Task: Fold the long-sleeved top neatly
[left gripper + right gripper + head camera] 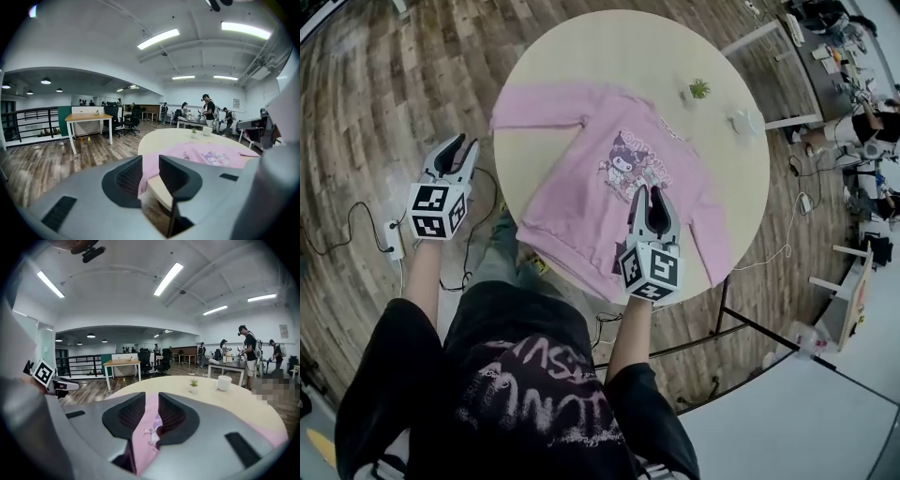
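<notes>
The pink top [609, 187] lies spread flat and print-up on the round desk [581, 56]. Its hem is at the near edge, one sleeve reaches the rim at the far left, and the other runs down toward the rim at the right. The left gripper [461, 145] hangs off the desk beside that hem, over the floor, with its jaws a narrow way apart and nothing between them. The right gripper [649, 195] hovers over the lower body of the top, its jaws likewise slightly spread and pinching nothing, as far as I can judge. The main risk seems to be the edge. With the hem so close to it, a tug toward the person could drag the top off the desk. With so narrow a gap, a jaw could also ride over the cloth or nip only the upper layer, and the fold would then come out skewed. A wide sweep of the far sleeve might knock the plant [698, 90] or the cup [743, 120], which stand just beyond the shoulder. As for writing, a line of lettering arches over the cartoon figure on the top but is too small to read. The pale scrawl on the person's black T-shirt [525, 384] is not legible either, and the cubes [437, 210] carry only square markers.
</notes>
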Tool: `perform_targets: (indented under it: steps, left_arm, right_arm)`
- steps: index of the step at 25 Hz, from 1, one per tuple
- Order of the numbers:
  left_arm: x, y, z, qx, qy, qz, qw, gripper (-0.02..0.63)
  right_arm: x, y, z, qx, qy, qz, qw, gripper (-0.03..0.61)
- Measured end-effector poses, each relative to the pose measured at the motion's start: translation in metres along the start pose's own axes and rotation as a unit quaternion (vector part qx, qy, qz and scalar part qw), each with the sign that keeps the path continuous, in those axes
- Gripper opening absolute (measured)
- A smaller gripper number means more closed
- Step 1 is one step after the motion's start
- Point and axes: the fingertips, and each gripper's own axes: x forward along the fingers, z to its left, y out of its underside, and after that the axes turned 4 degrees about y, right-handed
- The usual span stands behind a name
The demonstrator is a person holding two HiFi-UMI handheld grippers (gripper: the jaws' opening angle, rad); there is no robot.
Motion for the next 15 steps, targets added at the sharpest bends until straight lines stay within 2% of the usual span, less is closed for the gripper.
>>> perform_targets:
  steps: [4,10,15]
  left_arm:
    - [0.024,0.039,0.027,-0.009,-0.007,0.027,0.9996,0.107]
    - [0.081,0.096,0.052,-0.02,0.006,0.066,0.9976,0.11]
    - [0.12,0.141,0.051,0.021,0.051,0.1,0.9935,0.119]
  right_arm:
    - [0.034,0.013,0.022,-0.004,-0.011,0.016,1.0,0.092]
    - [0.082,0.031,0.033,-0.018,-0.022,0.042,0.999,0.1]
    - [0.106,0.048,0.027,-0.011,-0.005,0.065,0.998,0.103]
